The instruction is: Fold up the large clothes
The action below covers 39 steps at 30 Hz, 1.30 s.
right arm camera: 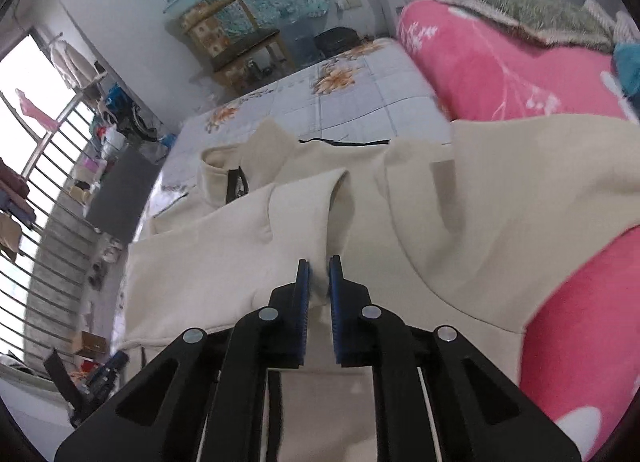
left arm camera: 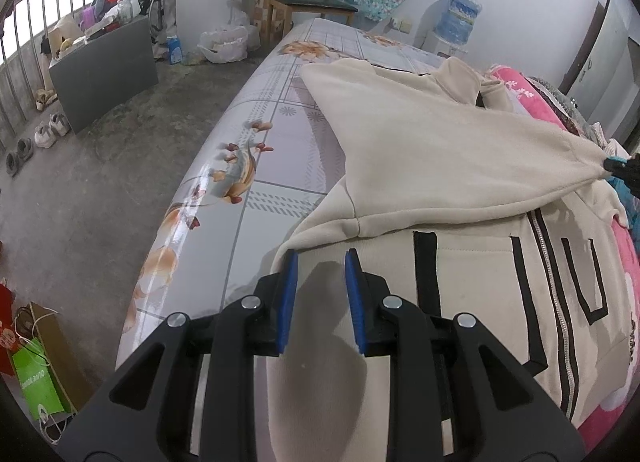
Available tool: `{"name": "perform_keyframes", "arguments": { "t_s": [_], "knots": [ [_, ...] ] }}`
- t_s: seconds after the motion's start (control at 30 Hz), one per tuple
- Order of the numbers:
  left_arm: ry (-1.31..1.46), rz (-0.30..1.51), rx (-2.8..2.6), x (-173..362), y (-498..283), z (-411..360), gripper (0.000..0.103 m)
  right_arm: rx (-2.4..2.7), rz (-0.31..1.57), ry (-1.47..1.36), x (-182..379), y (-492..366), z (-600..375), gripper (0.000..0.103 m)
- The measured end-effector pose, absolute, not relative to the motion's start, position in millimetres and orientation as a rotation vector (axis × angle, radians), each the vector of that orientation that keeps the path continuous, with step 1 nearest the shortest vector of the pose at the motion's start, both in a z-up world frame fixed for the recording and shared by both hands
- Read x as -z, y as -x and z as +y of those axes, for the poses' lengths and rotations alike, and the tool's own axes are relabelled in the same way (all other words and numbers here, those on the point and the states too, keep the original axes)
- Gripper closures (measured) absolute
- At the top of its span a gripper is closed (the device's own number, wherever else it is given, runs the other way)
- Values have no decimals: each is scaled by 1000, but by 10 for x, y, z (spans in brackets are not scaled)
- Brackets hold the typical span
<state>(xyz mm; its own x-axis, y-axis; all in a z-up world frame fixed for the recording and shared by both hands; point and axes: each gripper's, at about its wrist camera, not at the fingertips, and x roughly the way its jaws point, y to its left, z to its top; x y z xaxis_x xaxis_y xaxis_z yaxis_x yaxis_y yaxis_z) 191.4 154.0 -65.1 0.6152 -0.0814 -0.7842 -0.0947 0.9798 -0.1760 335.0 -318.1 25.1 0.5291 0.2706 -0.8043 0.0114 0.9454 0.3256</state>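
We are holding the left gripper apart over the cream fleece zip jacket with black stripes, lying on the floral-sheeted bed. We are pinching a fold of its cream fabric in the right gripper, jaws clamped.

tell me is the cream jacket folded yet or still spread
Partly folded: one side of the cream jacket is pulled over its zipper front, the rest still flat on the bed.
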Motion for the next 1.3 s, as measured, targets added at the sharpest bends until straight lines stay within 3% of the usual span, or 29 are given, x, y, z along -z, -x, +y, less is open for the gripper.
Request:
{"name": "perform_keyframes", "arguments": {
  "t_s": [0.17, 0.23, 0.43, 0.57, 0.77, 0.93, 1.1, 1.3],
  "knots": [
    [208, 910, -7, 651, -1904, 1535, 80, -70, 1181, -281, 348, -3444, -3313, 91],
    [213, 907, -3, 654, -1899, 1542, 80, -31, 1169, -250, 434, -3469, -3336, 89],
    [222, 901, 6, 656, -1926, 1558, 80, 14, 958, -91, -77, -3313, -3158, 68],
    [225, 894, 13, 654, -1911, 1576, 79, -173, 926, 81, -70, -3177, -2618, 55],
    [227, 875, 63, 529, -1769, 1603, 63, -279, 1068, 256, 538, -3191, -2163, 50],
    [197, 819, 81, 166, -1573, 1693, 41, -275, 1050, 247, 326, -3144, -2178, 50],
    [113, 787, 103, -193, -1848, 1585, 34, -302, 996, 174, 169, -3210, -2110, 44],
    [-36, 933, 141, 187, -2630, 998, 33, -257, 1082, 212, 588, -3332, -2051, 44]
  ]
}}
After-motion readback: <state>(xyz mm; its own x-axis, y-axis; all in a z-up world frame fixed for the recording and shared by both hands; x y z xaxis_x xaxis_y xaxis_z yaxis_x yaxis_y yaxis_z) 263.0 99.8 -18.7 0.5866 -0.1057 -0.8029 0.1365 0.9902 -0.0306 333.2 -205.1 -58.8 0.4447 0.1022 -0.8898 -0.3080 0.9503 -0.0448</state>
